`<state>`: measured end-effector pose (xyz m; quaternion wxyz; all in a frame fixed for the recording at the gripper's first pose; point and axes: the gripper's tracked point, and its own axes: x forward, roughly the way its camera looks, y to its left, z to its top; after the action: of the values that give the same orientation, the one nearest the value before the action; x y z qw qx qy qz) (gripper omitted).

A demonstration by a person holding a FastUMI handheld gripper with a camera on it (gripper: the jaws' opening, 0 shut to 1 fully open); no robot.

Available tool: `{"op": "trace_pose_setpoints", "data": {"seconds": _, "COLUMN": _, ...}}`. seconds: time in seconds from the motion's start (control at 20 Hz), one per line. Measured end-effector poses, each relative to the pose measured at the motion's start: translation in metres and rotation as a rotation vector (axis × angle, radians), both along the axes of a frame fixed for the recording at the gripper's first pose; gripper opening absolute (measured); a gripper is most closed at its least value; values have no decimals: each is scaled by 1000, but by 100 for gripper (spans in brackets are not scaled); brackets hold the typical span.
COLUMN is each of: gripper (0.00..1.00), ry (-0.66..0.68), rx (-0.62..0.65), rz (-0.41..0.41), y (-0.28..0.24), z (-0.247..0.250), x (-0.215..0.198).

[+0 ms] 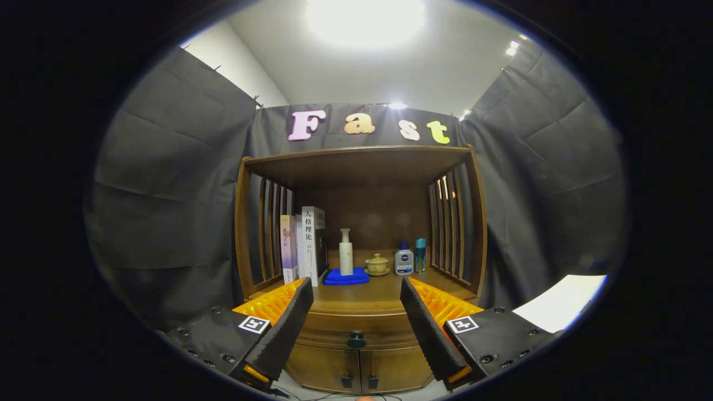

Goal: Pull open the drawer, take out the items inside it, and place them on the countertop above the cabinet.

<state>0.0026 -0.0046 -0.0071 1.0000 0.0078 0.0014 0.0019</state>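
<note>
Brown wood makes up the cabinet (356, 356) that stands straight ahead of the tongs (356, 289), against the dark cloth wall of the booth. The tongs are open, their two fingers (287, 328) spread wide apart with nothing between them but air, and they touch nothing.

The drawer (356, 334) sits shut in the front of the cabinet, just under the top surface, with a dark round knob (356, 338) at its middle. The knob lies between the two fingers and a little beyond them. What is inside the drawer cannot be seen. Below the drawer are two small doors (359, 370), each with a dark little handle near the seam where they meet.

The top of the cabinet serves as the desk (362, 298), and a wooden shelf frame with slatted sides (451, 223) and a flat roof rises over it. Toward the back of the desk, from left to right, stand several upright books (303, 245), then a folded blue cloth (346, 277) with a white pump bottle (346, 253) standing on it. Just beside the cloth is a small yellowish lidded cup (377, 264) on a saucer. Next comes a short pale bottle with a dark cap (404, 259), and close beside it a slim teal bottle (420, 253). The front part of the desk, nearest the tongs, is bare wood.

A bright lamp (365, 16) glows on the ceiling overhead.
</note>
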Motion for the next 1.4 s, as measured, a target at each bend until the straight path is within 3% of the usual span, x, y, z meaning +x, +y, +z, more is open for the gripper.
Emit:
{"op": "trace_pose_setpoints", "data": {"seconds": 0.3, "gripper": 99, "ry": 1, "rx": 16, "rz": 6, "y": -2, "z": -8, "x": 5}}
{"op": "trace_pose_setpoints", "data": {"seconds": 0.75, "gripper": 98, "ry": 48, "rx": 49, "rz": 51, "y": 4, "z": -35, "x": 50}}
{"op": "trace_pose_setpoints", "data": {"seconds": 1.4, "gripper": 99, "ry": 213, "rx": -5, "rz": 73, "y": 27, "z": -126, "x": 113}}
